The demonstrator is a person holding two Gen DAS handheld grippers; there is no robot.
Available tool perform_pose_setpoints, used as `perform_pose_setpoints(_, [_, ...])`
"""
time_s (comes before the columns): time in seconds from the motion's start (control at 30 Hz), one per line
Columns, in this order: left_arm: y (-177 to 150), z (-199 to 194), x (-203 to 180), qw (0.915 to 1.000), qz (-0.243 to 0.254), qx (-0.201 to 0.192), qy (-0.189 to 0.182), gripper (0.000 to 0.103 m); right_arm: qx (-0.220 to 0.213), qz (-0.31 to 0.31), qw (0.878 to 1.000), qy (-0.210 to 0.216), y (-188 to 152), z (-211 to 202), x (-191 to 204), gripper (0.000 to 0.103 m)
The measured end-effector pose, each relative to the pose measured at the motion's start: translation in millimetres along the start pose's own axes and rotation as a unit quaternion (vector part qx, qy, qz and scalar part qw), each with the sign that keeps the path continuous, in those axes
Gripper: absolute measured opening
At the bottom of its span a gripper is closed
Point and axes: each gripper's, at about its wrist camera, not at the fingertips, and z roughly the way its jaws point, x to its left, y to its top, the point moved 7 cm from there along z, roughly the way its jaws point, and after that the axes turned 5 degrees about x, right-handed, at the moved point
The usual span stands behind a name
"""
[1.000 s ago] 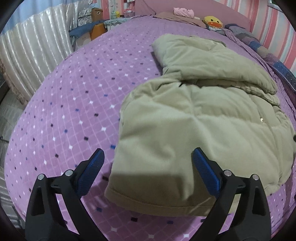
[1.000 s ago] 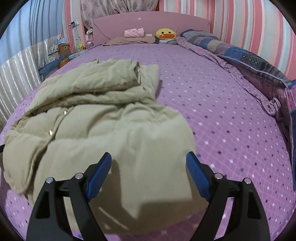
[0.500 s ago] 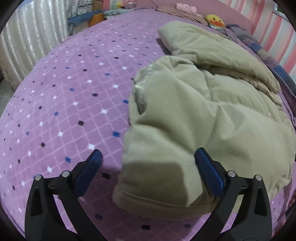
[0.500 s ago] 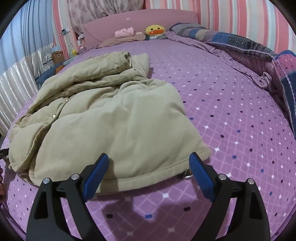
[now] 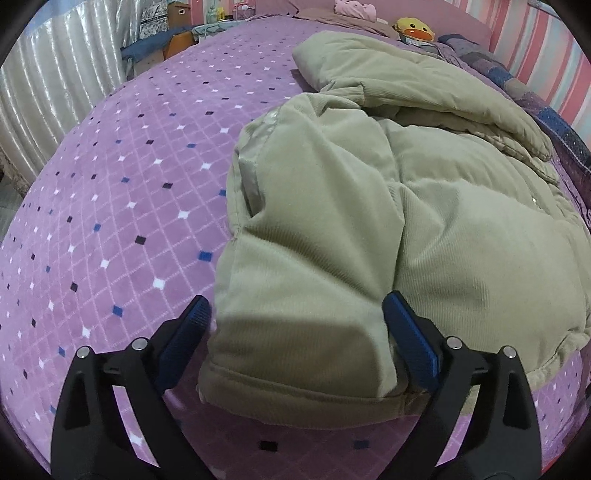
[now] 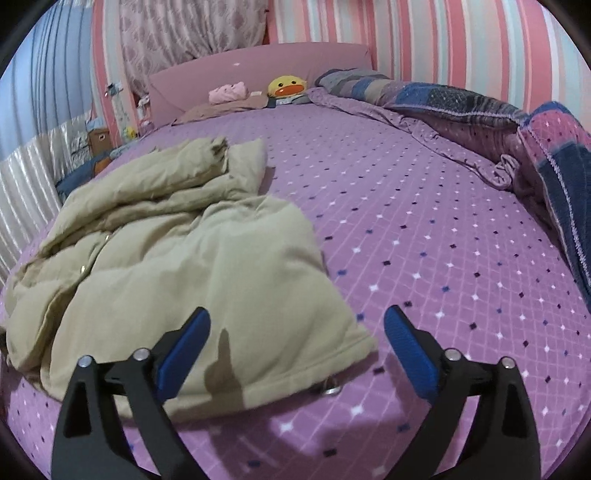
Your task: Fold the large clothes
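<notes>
A large beige padded jacket [image 5: 369, 206] lies crumpled on the purple patterned bedspread [image 5: 129, 184]. My left gripper [image 5: 299, 343] is open, its blue pads either side of the jacket's near hem corner, close above it. In the right wrist view the jacket [image 6: 184, 266] lies left of centre. My right gripper [image 6: 297, 350] is open, low over the jacket's other hem corner, where a metal snap [image 6: 330, 390] shows under the edge.
A yellow duck plush [image 6: 286, 86] and a pink soft toy [image 6: 227, 92] rest by the pink headboard [image 6: 258, 62]. A bunched patchwork quilt [image 6: 517, 129] runs along the right side. Boxes [image 5: 177, 11] and a silver curtain [image 5: 55, 81] stand left of the bed.
Both grippers have moved down and in toward the jacket's near hem. The left one now straddles its corner. The jacket's left side looks pushed up into a taller fold.
</notes>
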Motion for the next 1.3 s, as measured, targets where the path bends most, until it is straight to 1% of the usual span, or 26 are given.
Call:
perform_pose_setpoints(0.07, [-4.2, 0.5, 1.3, 1.0000, -0.006, -0.003, 0.004, 0.100, 0.011, 0.006, 1.000, 0.003, 2.7, 11.8, -3.4, 0.096])
perform_pose_setpoints(0.2, [-7.1, 1.4, 0.2, 0.9997, -0.005, -0.010, 0.020, 0.100, 0.036, 0.006, 0.999, 0.016, -1.5, 32.6, -3.2, 0.096])
perform_pose_setpoints(0.33, [-7.8, 0.1, -1.9, 0.9996, -0.002, -0.013, 0.025, 0.100, 0.045, 0.012, 0.998, 0.030, -9.5, 42.4, -4.3, 0.100])
perform_pose_setpoints(0.47, [-11.8, 0.1, -2.9, 0.9995, -0.001, -0.015, 0.028, 0.100, 0.064, 0.046, 0.995, 0.068, -16.8, 54.0, -12.0, 0.101])
perform_pose_setpoints(0.53, [-12.8, 0.7, -3.6, 0.9994, -0.001, -0.016, 0.030, 0.100, 0.069, 0.056, 0.993, 0.076, -21.5, 57.9, -13.3, 0.101])
perform_pose_setpoints(0.7, [-15.5, 2.9, -0.9, 0.9996, -0.006, -0.015, 0.023, 0.100, 0.069, 0.040, 0.995, 0.062, -22.8, 57.9, -5.0, 0.101])
perform_pose_setpoints(0.8, [-17.0, 3.3, 0.2, 0.9996, -0.006, -0.014, 0.022, 0.100, 0.072, 0.034, 0.995, 0.066, -24.8, 55.7, -0.1, 0.100])
perform_pose_setpoints(0.87, [-17.2, 3.9, 2.0, 0.9997, -0.007, -0.013, 0.021, 0.100, 0.071, 0.029, 0.995, 0.070, -26.0, 53.1, 3.4, 0.097])
perform_pose_setpoints(0.9, [-17.5, 4.0, 2.6, 0.9997, -0.007, -0.012, 0.021, 0.100, 0.071, 0.028, 0.994, 0.074, -27.2, 50.5, 3.6, 0.092])
perform_pose_setpoints(0.93, [-17.7, 4.1, 3.2, 0.9997, -0.007, -0.010, 0.021, 0.100, 0.072, 0.029, 0.993, 0.083, -28.2, 48.6, 5.6, 0.084])
perform_pose_setpoints(1.03, [-17.5, 3.8, 5.4, 0.9999, -0.007, -0.002, 0.016, 0.100, 0.077, 0.025, 0.991, 0.104, -30.1, 44.2, 7.3, 0.072])
perform_pose_setpoints(1.1, [-16.8, 3.5, 5.8, 0.9999, -0.002, 0.006, 0.009, 0.100, 0.082, 0.017, 0.990, 0.111, -30.9, 42.6, 8.2, 0.070])
perform_pose_setpoints(1.17, [-17.6, 2.2, 4.6, 0.9999, 0.009, 0.010, 0.003, 0.100, 0.089, 0.008, 0.989, 0.115, -31.7, 43.1, 8.5, 0.071])
perform_pose_setpoints(1.2, [-19.1, 1.0, 4.2, 0.9998, 0.014, 0.010, -0.002, 0.099, 0.092, 0.005, 0.989, 0.119, -31.3, 44.3, 7.9, 0.073])
perform_pose_setpoints(1.23, [-20.3, -0.1, 4.0, 0.9997, 0.017, 0.012, -0.009, 0.098, 0.095, 0.005, 0.988, 0.122, -30.9, 45.9, 6.9, 0.078])
perform_pose_setpoints(1.3, [-22.6, -2.2, 4.8, 0.9995, 0.019, 0.015, -0.020, 0.095, 0.108, 0.013, 0.986, 0.127, -31.4, 54.4, 2.7, 0.083])
